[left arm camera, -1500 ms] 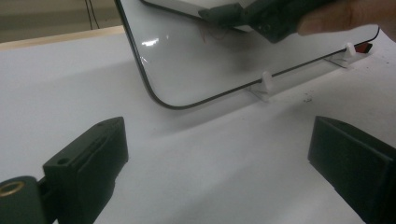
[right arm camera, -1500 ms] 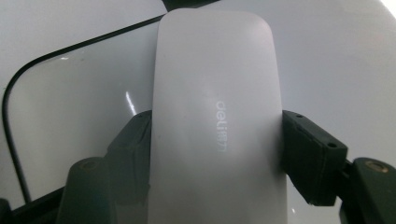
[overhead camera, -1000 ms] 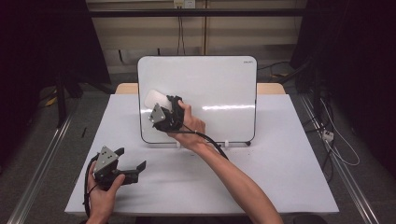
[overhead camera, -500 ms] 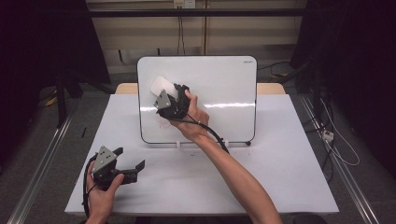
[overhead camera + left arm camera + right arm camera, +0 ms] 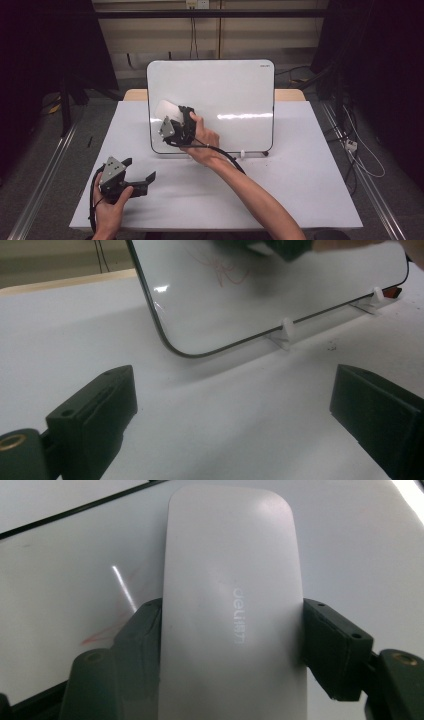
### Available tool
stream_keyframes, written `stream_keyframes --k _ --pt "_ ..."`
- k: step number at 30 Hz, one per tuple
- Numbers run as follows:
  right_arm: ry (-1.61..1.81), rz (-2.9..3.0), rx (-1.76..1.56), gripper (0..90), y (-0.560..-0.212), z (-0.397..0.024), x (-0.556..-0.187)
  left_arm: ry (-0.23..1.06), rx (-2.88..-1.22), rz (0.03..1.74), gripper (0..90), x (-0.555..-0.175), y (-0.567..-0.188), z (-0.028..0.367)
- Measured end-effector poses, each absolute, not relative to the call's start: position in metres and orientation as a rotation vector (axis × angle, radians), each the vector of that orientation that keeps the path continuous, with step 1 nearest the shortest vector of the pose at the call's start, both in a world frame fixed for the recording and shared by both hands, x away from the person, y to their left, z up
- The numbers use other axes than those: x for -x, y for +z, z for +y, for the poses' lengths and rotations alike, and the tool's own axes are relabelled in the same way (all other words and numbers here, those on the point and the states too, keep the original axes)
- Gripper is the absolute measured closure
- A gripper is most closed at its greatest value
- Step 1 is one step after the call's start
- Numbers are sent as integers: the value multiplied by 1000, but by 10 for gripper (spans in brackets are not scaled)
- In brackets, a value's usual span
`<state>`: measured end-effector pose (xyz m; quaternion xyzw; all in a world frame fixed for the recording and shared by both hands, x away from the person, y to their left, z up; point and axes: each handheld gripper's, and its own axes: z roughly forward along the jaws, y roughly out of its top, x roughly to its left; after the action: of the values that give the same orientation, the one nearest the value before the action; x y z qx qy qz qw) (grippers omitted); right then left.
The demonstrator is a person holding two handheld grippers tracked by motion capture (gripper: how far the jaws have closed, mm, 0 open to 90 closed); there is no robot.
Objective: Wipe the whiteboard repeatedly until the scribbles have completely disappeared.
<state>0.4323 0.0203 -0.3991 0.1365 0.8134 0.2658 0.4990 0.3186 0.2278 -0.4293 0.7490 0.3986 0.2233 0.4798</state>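
Note:
A white whiteboard stands upright on small white feet at the back of the table. My right gripper is shut on a white eraser and holds it flat against the board's lower left area. In the right gripper view the eraser sits between the two black fingers, with a faint red smear on the board beside it. Red scribbles show on the board in the left gripper view. My left gripper rests open on the table at the front left with nothing in it.
The white table has bare room in front of and right of the board. A cable trails from the right gripper along the forearm. Metal rails and cables lie on the floor at both sides.
The right gripper carried the eraser up the board, then back down and slightly left. The left gripper stayed where it was.

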Motion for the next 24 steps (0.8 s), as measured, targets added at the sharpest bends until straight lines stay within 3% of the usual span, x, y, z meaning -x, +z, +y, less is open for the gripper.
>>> stream_keyframes --k 15,24 --pt "663 2004 -305 316 -406 20 -422 549 -1829 972 48 -319 -429 229" --pt "695 1944 -436 316 -375 4 -450 548 -1830 976 47 -319 -429 230"
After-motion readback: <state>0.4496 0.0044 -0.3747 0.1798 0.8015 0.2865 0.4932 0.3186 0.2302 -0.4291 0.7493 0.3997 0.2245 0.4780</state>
